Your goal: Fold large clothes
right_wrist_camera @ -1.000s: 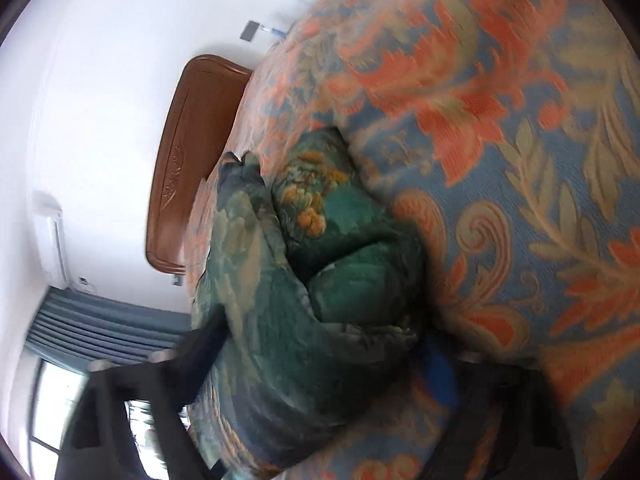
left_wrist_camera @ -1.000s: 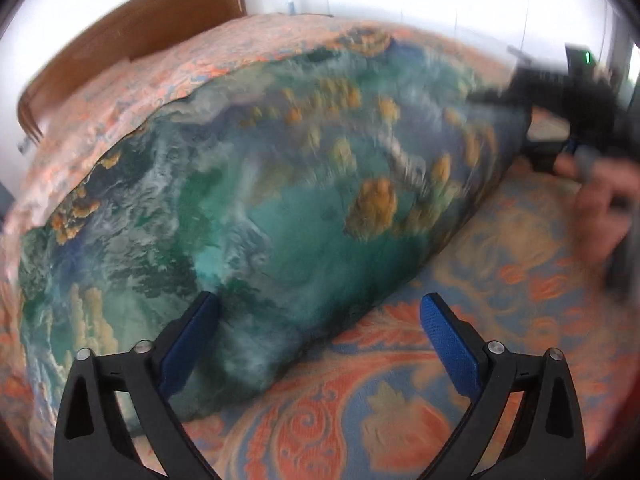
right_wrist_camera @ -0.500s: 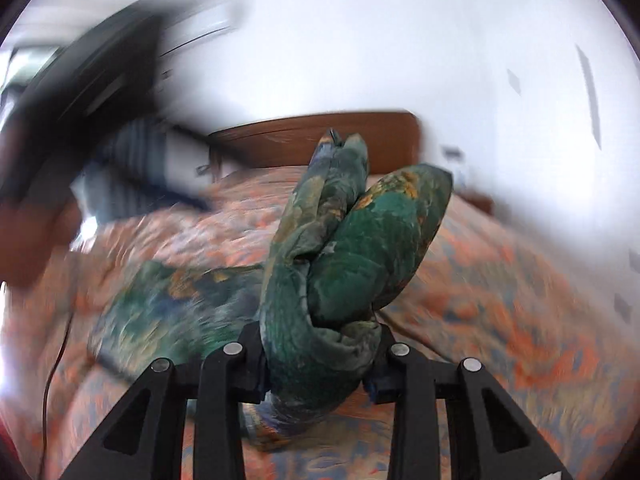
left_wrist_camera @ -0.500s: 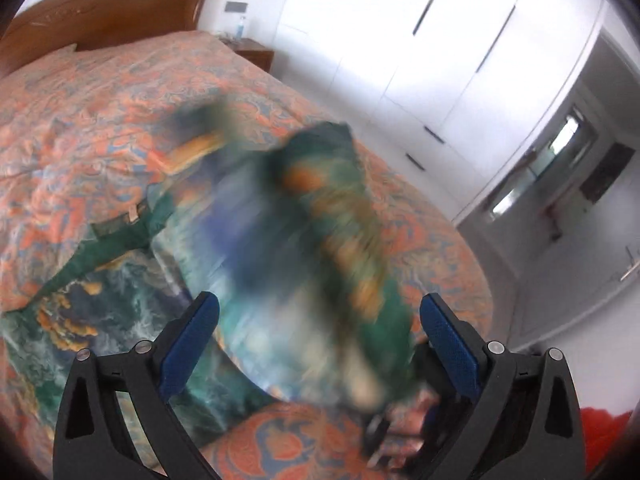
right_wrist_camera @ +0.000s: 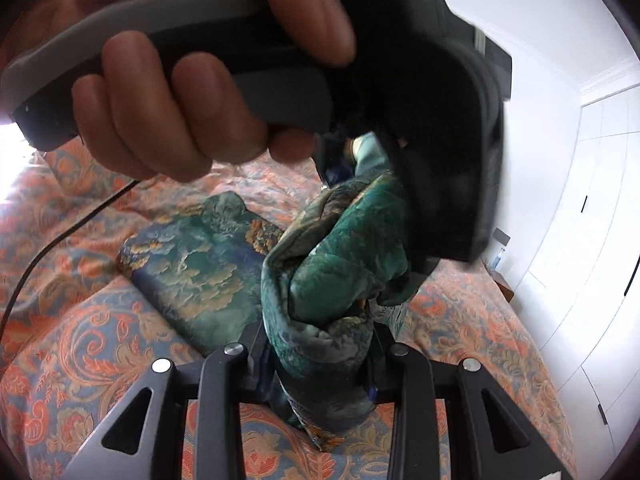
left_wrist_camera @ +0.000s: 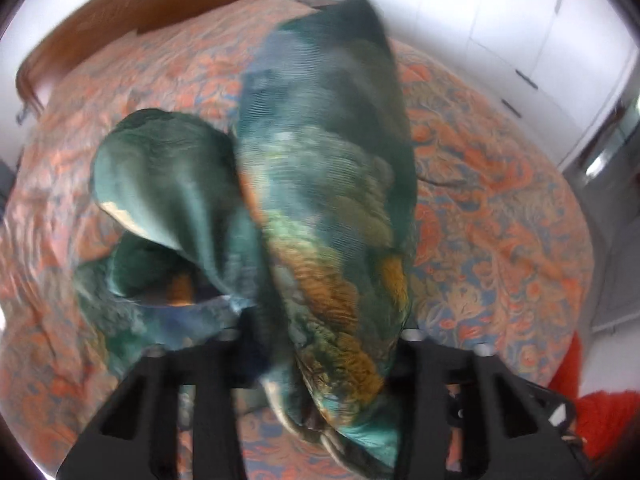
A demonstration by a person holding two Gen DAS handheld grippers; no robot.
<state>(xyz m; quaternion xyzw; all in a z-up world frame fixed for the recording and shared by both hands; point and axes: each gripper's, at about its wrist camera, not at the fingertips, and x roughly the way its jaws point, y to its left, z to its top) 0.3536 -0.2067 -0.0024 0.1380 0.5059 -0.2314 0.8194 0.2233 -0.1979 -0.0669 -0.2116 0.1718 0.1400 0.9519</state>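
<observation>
The garment point(left_wrist_camera: 320, 184) is raised above the bed point(left_wrist_camera: 500, 200). The left gripper point(left_wrist_camera: 320, 344) jaws are closing on it; the right gripper point(right_wrist_camera: 316, 364) jaws are clamped on it.

Green garment point(right_wrist_camera: 192, 264) on patterned bed point(right_wrist_camera: 80, 344)

You have an orange-and-blue paisley bedspread point(left_wrist_camera: 500, 200) filling the view, a brown wooden headboard point(left_wrist_camera: 132, 12) at eleven o'clock, white wardrobe doors point(left_wrist_camera: 532, 28) at two, something red and fuzzy point(left_wrist_camera: 600, 416) at four, a black cable point(right_wrist_camera: 44, 252).
</observation>
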